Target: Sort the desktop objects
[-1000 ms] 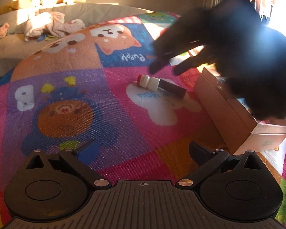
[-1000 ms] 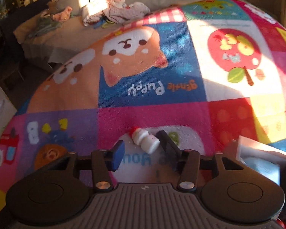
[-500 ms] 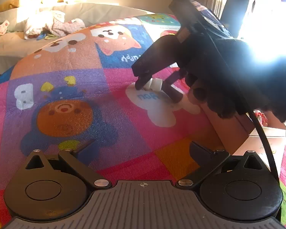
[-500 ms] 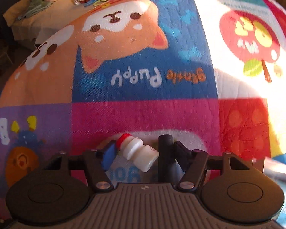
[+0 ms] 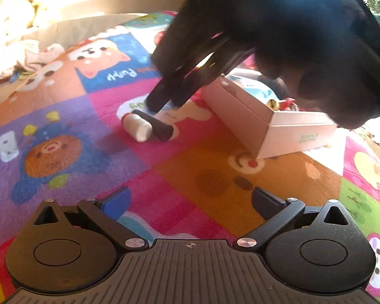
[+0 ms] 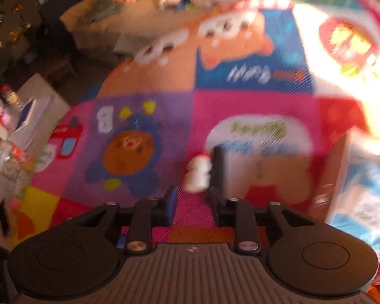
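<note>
Two hand-held grippers hang over the play mat [image 5: 195,167]. The right hand-held gripper [image 6: 191,197] is closing on nothing. The left hand-held gripper [image 5: 190,200] gapes wide. A small white bottle [image 5: 136,126] lies beside a dark tube [image 5: 154,124], near the box [image 5: 278,129]. Upside-down writing says "Puppy".

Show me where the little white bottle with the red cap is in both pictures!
Left wrist view: the little white bottle lies left of centre on the mat, beside a dark tube.
Right wrist view: blurred, the bottle sits at centre, just beyond the fingertips.
Shared landmark: the brown bear face on the purple square.
</note>
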Tool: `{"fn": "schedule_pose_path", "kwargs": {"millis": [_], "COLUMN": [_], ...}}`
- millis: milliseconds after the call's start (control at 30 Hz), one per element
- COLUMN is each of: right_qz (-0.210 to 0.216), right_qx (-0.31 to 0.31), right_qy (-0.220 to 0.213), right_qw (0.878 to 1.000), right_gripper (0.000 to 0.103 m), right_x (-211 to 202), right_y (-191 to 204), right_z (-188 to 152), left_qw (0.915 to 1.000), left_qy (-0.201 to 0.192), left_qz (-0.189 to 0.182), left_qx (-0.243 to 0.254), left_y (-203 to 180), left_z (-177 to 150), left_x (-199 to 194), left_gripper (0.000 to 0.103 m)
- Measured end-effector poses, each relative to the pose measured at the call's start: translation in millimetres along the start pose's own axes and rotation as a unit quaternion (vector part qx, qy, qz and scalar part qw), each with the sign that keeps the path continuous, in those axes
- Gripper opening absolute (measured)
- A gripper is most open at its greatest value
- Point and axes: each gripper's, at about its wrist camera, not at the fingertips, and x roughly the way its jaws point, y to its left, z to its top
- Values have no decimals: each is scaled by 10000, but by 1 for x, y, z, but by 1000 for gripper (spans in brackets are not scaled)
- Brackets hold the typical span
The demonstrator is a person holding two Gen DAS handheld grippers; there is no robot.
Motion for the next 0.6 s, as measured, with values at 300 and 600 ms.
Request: {"fn": "schedule_pose_path", "kwargs": {"millis": [300,600], "right_qz": [-514,-224], "right_qx": [594,-105], "right_qy": [-77,295], "right_qw": [9969,9993], "right_gripper": [40,21], "right_x": [63,48], "right_y": [-23,-6], "right_z": [19,-18], "left_qw": [9987,9989], "left_qy": [75,130], "left_qz": [155,-142], "left_qx": [-473,-438], "left_y": [11,20], "left_z": [2,-1], "left_x": [3,-6], "left_gripper": [103,103]}}
